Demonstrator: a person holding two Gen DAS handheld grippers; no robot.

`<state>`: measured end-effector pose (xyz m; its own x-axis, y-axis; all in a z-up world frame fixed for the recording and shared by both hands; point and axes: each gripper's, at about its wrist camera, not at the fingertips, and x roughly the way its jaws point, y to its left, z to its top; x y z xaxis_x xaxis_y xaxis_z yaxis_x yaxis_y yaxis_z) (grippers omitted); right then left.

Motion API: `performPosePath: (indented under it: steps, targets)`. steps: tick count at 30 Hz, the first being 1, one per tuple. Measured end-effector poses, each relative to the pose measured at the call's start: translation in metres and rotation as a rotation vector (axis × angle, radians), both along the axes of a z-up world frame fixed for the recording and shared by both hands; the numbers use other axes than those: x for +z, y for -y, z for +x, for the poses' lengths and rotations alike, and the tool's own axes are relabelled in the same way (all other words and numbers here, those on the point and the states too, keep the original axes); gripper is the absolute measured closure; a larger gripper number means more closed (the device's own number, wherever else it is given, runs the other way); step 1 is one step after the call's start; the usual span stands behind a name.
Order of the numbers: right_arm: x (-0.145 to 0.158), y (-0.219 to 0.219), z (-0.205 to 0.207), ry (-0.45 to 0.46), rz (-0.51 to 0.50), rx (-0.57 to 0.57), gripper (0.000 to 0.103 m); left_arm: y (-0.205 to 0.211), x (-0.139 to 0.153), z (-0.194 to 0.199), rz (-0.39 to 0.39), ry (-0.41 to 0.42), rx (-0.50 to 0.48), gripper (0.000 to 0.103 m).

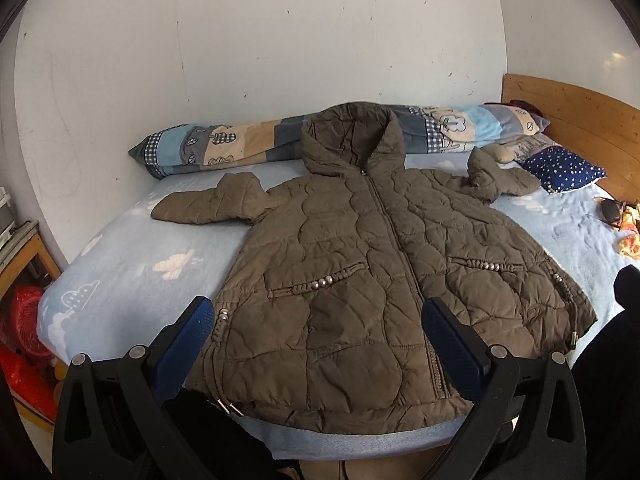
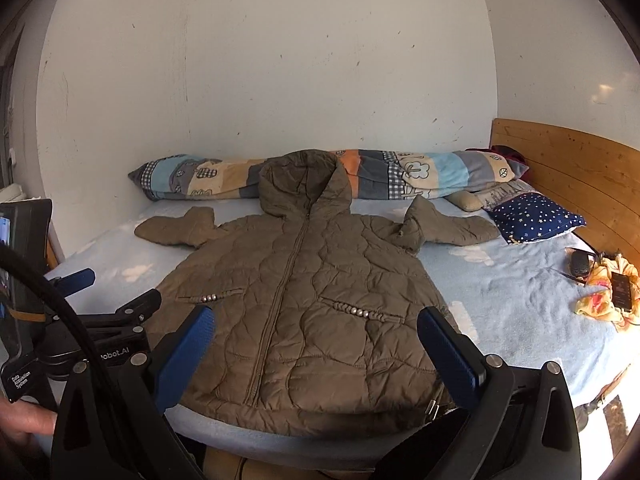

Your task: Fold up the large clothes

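Lying flat and face-up on the bed, a brown quilted hooded jacket is zipped shut, its hem at the near edge of the mattress and its hood pointing to the far wall; both sleeves are spread outward, the left sleeve bent back near its cuff, the right sleeve crumpled towards a star-patterned navy pillow; a rolled patchwork blanket lies along the far side of the bed, partly behind the hood; a wooden headboard stands at the right; small items, among them a dark phone-like object on yellow cloth, sit on the right part of the bed, well apart from the jacket; the left gripper hangs above the near hem with its blue-padded fingers spread wide, holding nothing; the right gripper hovers likewise over the near hem, its fingers spread and empty; in the right wrist view the left gripper shows at the near left, with a hand at the frame's edge.
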<state>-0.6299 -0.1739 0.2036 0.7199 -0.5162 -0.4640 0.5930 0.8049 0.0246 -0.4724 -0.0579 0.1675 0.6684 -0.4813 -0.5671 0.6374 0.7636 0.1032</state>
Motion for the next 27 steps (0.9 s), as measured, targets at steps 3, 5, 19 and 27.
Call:
performPosePath:
  steps: [3,5,19,27]
  targets:
    - [-0.005,0.003,0.004,-0.012,0.022,0.001,0.0,0.002,-0.01,0.01,0.032,-0.04,0.02,0.0]
    - [-0.008,0.004,0.009,-0.037,0.03,-0.004,0.0,0.004,-0.015,0.012,0.041,-0.052,0.033,0.0]
    - [-0.019,-0.002,0.029,-0.106,0.055,0.015,0.0,0.005,-0.025,0.016,0.084,-0.075,0.024,0.0]
    - [-0.02,-0.003,0.03,-0.11,0.06,0.017,0.0,0.005,-0.026,0.016,0.087,-0.072,0.027,0.0]
